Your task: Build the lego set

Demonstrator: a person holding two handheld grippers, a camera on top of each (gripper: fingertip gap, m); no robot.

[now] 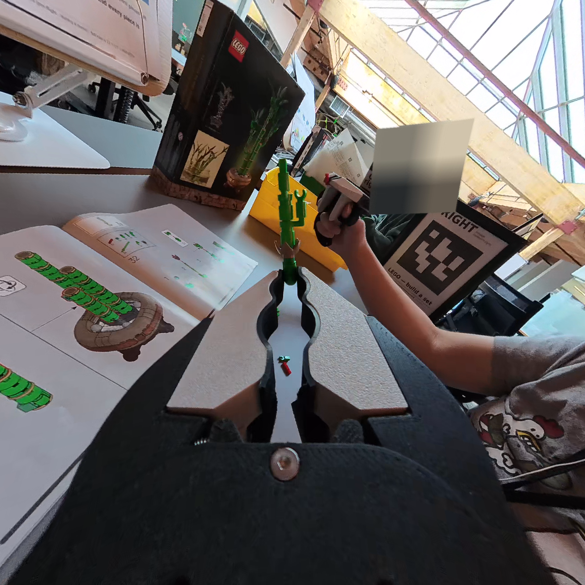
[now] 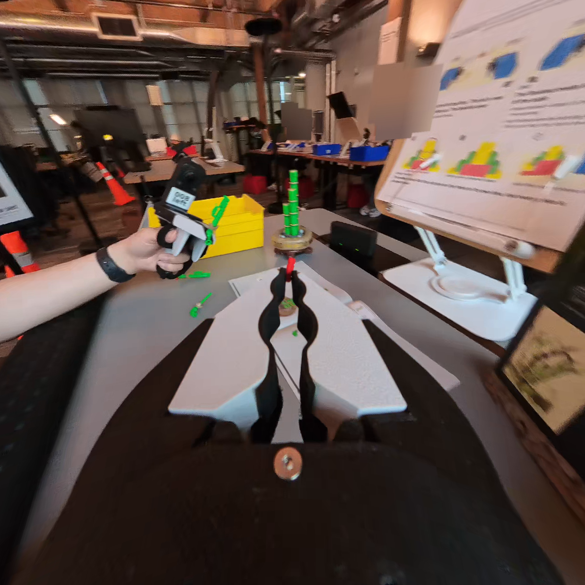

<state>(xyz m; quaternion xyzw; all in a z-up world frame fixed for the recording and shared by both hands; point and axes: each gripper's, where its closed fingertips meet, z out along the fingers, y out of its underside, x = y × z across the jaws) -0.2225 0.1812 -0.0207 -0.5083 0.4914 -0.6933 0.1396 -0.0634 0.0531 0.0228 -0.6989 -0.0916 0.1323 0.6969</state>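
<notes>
My left gripper (image 1: 288,278) is shut on the bottom end of a green bamboo stalk (image 1: 288,218) with a tan collar and a side clip, held upright above the table. It also shows in the right wrist view (image 2: 207,235), with the stalk (image 2: 218,212) in its tips. My right gripper (image 2: 287,278) is shut on a small red piece (image 2: 289,267) that sticks out past the tips. The bamboo model (image 2: 292,215) on its round brown base stands beyond it. A small red and green piece (image 1: 285,364) lies on the table under my left fingers.
The open instruction booklet (image 1: 126,285) lies at left, the set's dark box (image 1: 228,120) behind it. A yellow bin (image 2: 234,221) stands at the back. Loose green stalks (image 2: 199,305) lie on the table. A white stand (image 2: 459,285) holds a printed sheet at right. My right fingertips sit around 20 cm from my left ones.
</notes>
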